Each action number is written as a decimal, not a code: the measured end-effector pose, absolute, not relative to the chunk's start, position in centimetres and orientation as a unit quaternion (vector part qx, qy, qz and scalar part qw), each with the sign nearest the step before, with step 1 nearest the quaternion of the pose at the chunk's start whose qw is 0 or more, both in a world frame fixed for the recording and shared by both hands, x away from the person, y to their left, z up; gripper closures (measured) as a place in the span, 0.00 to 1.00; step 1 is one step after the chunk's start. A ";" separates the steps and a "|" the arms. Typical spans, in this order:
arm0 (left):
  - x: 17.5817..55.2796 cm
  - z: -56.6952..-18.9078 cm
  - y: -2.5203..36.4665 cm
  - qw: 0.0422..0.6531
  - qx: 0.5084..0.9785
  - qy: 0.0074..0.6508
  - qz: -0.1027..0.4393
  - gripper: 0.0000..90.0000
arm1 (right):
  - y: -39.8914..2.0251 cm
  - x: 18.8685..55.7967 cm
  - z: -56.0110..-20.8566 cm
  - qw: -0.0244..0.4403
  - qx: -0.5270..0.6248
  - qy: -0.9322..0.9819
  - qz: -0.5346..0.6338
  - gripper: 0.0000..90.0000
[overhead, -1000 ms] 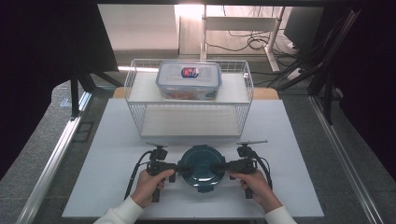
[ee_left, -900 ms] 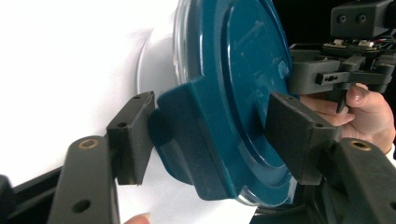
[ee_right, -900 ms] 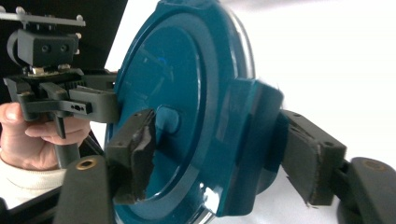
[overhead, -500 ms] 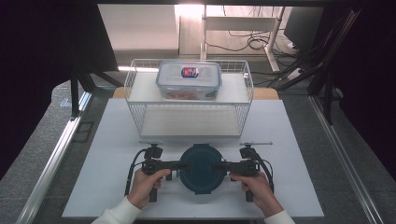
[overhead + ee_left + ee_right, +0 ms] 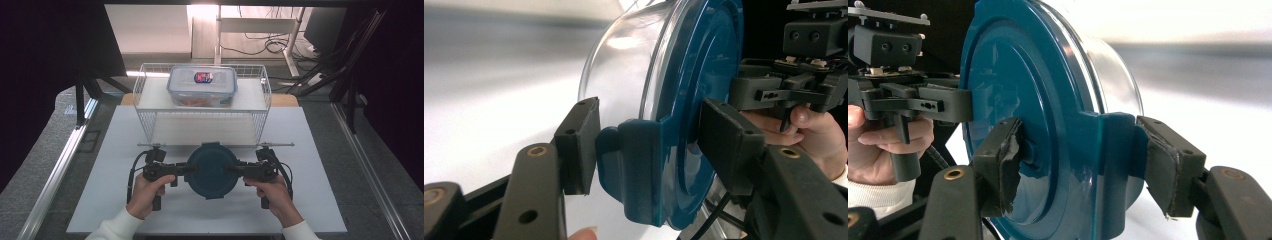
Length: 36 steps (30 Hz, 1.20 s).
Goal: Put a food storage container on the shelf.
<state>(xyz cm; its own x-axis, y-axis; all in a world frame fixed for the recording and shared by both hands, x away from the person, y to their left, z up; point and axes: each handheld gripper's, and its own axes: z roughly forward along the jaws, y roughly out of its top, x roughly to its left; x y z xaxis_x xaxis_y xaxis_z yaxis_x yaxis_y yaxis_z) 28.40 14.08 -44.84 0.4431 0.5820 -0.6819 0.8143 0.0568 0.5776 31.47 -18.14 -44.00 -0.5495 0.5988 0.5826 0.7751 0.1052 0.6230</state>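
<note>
Two claws, one load: left claw (image 5: pixel 184 169) and right claw (image 5: pixel 235 169) each pinch a latch tab of the round blue-lidded container (image 5: pixel 212 170), held above the tabletop (image 5: pixel 310 200) before the wire basket (image 5: pixel 150 125). Keep both hands level; maintain equal squeeze.

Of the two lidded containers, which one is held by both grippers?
The round container with the dark teal lid, near the person; the rectangular clear one sits untouched on the wire rack.
</note>
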 end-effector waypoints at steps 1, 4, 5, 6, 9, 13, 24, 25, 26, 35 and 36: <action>28.3 -44.0 14.4 0.515 0.679 0.512 -0.106 0.48 | -17.8 31.5 -43.2 0.089 -0.460 -0.739 -0.484 0.41; 28.3 -43.3 14.6 0.518 0.681 0.508 -0.101 0.48 | -17.5 31.5 -42.5 0.084 -0.454 -0.740 -0.489 0.41; 28.3 -42.5 14.8 0.522 0.682 0.504 -0.094 0.48 | -17.4 31.5 -41.8 0.079 -0.449 -0.741 -0.494 0.41; 28.3 -42.1 14.9 0.524 0.682 0.502 -0.090 0.48 | -17.3 31.6 -41.4 0.076 -0.447 -0.741 -0.496 0.41; 28.5 -41.3 15.1 0.528 0.682 0.498 -0.084 0.48 | -17.1 31.7 -40.6 0.071 -0.443 -0.741 -0.499 0.41; 29.1 -39.3 15.3 0.538 0.683 0.488 -0.075 0.48 | -16.8 32.2 -38.3 0.054 -0.432 -0.743 -0.508 0.41; 30.6 -35.6 15.9 0.548 0.687 0.472 -0.060 0.49 | -16.3 33.8 -34.2 0.036 -0.418 -0.742 -0.523 0.41; 30.9 -34.9 16.0 0.551 0.687 0.470 -0.057 0.49 | -16.2 33.9 -33.8 0.034 -0.417 -0.742 -0.524 0.41; 30.9 -34.9 16.0 0.551 0.687 0.470 -0.057 0.49 | -16.2 33.9 -33.8 0.034 -0.417 -0.742 -0.524 0.41; 32.4 -30.9 17.3 0.563 0.683 0.463 -0.049 0.49 | -15.0 35.6 -29.3 0.012 -0.398 -0.747 -0.532 0.41; 32.6 -30.5 17.4 0.564 0.683 0.463 -0.048 0.49 | -14.9 35.8 -29.0 0.010 -0.396 -0.747 -0.534 0.41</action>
